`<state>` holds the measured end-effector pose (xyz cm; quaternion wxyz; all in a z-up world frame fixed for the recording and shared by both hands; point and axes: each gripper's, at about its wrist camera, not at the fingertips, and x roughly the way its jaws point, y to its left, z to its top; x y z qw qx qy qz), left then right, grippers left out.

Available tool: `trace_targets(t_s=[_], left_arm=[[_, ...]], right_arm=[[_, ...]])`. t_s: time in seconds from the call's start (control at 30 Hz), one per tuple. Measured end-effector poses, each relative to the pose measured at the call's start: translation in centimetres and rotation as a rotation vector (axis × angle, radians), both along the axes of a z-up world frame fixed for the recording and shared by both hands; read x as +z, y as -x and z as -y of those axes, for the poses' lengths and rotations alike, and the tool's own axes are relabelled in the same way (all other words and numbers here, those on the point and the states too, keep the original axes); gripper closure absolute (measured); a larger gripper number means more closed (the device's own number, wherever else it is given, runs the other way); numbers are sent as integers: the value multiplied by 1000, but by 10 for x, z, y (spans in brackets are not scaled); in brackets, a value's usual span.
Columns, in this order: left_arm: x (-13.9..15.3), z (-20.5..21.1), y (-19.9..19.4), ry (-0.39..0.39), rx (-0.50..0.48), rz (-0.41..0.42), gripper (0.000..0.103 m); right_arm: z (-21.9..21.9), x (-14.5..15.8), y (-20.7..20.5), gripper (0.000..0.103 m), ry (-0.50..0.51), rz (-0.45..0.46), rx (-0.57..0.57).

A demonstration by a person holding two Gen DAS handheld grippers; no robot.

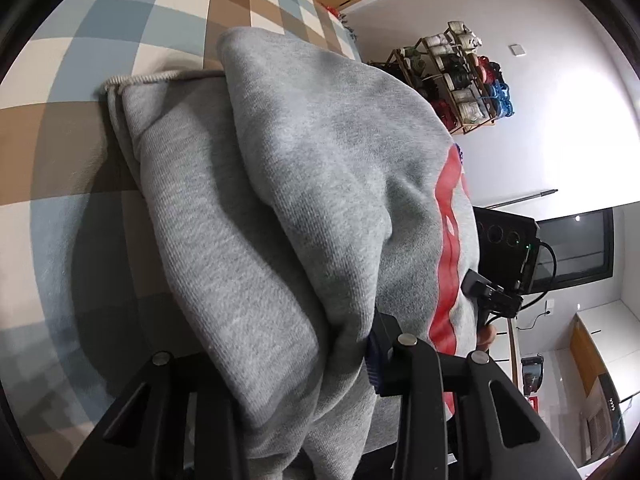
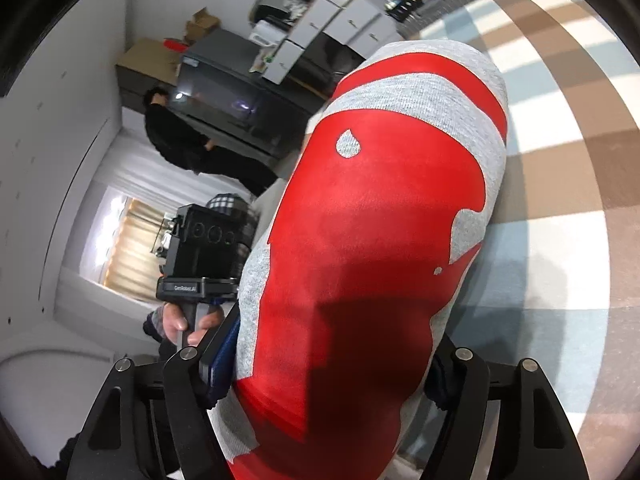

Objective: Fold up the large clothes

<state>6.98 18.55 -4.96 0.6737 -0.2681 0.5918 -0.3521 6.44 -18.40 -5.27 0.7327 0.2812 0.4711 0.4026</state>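
1. Left wrist view: your left gripper is clamped on a thick bunch of the grey sweatshirt. The cloth fills the gap between its black fingers and spills over them toward the camera.

2. In the same view, the sweatshirt is lifted and hangs in bulky folds in front of the checked cloth in blue, brown and cream. A ribbed hem edge lies against that cloth at the upper left. A strip of the red print shows along the garment's right edge.

3. Just beyond that edge you can see your other tool, the right gripper, close to the fabric, with fingertips of the hand under it. From here you cannot tell how its jaws stand. A shelf of shoes stands at the white wall behind.

4. Right wrist view: your right gripper is closed on the sweatshirt. The printed side bulges out between its fingers, and the red print covers most of the view.

5. To the left of the garment, your left gripper is held up just beside the fabric, your hand wrapped round its handle. The checked cloth spreads out on the right. Another person in black stands by a dark cabinet in the background.
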Motion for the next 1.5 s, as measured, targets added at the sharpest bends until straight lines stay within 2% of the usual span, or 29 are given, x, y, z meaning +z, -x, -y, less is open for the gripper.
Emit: trace_targets(t_s=[0.17, 0.4, 0.53, 0.73, 0.9, 1.03, 1.17, 1.23, 1.3, 1.4, 1.43, 1.47, 1.5], left_arm=[[10, -11, 7, 17, 20, 19, 74], [36, -33, 13, 21, 71, 71, 74], [56, -58, 21, 8, 106, 106, 74], [92, -111, 33, 52, 187, 177, 74], [135, -157, 46, 4, 259, 229, 74], [175, -207, 62, 12, 343, 268, 74], [215, -252, 81, -24, 443, 329, 74], [226, -274, 92, -85, 489, 346, 74], [221, -291, 97, -120, 539, 330, 74], [178, -309, 92, -197, 605, 267, 74], [152, -314, 86, -230, 609, 232, 74], [135, -314, 81, -246, 613, 200, 74], [104, -321, 76, -247, 629, 135, 74]], right_arm=[[-15, 21, 5, 30, -27, 56, 9], [-40, 39, 1, 30, -78, 75, 23], [-62, 50, -8, 30, -108, 85, 44], [-108, 87, -18, 30, -143, 147, 102], [-176, 128, -29, 30, -163, 194, 190], [-234, 155, -39, 30, -230, 225, 248], [-298, 166, -48, 30, -323, 223, 314], [-327, 163, -50, 30, -352, 214, 350], [-361, 149, -57, 30, -377, 184, 381], [-402, 110, -65, 30, -341, 122, 388], [-414, 91, -71, 30, -310, 99, 386], [-430, 66, -74, 30, -225, 85, 385], [-439, 45, -75, 30, -159, 59, 381]])
